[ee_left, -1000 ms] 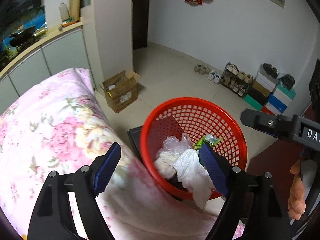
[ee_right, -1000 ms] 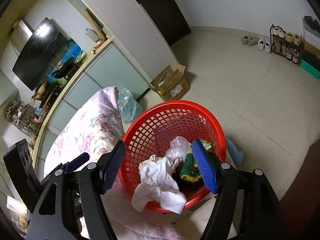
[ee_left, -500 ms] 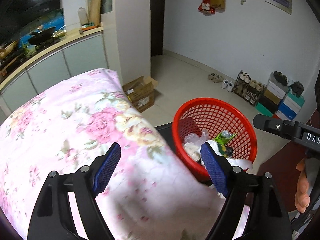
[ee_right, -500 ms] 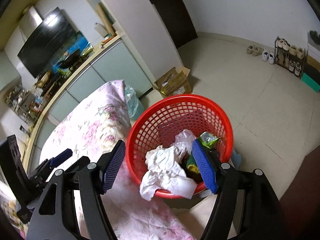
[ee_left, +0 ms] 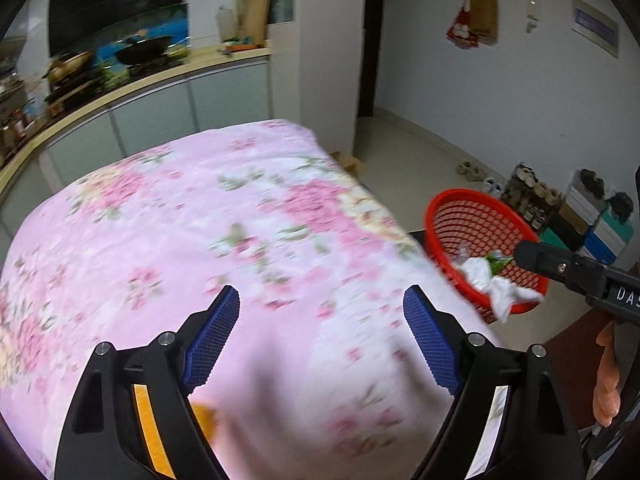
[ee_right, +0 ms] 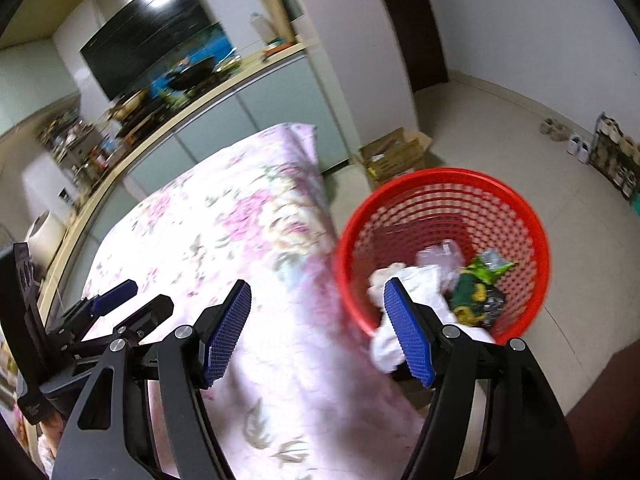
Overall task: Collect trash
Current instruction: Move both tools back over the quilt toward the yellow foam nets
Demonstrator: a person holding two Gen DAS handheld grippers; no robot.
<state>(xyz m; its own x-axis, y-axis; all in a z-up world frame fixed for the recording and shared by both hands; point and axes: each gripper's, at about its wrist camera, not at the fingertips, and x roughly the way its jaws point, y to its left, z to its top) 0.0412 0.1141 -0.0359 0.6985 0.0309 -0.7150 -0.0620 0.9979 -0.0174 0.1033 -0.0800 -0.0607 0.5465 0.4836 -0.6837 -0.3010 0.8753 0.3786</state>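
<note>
The left gripper (ee_left: 322, 332) hangs over the pink flowered cloth (ee_left: 208, 224) with its blue pads wide apart and nothing between them, and the right gripper (ee_right: 318, 330) is spread and empty in the same way. The round red plastic mesh basket (ee_right: 516, 204) stands just beside the cloth's edge, probably so trash travels a short way. Crumpled white tissue (ee_right: 426, 280) and a green wrapper (ee_right: 486, 270) already lie inside, one tissue drooping over its rim.

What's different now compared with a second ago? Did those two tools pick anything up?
Both tools swung left, off the red basket and over the pink floral cloth. The left tool and right tool took hold of nothing. Both stayed open and empty; the trash stayed in the basket, white tissue draped over its rim.
</note>
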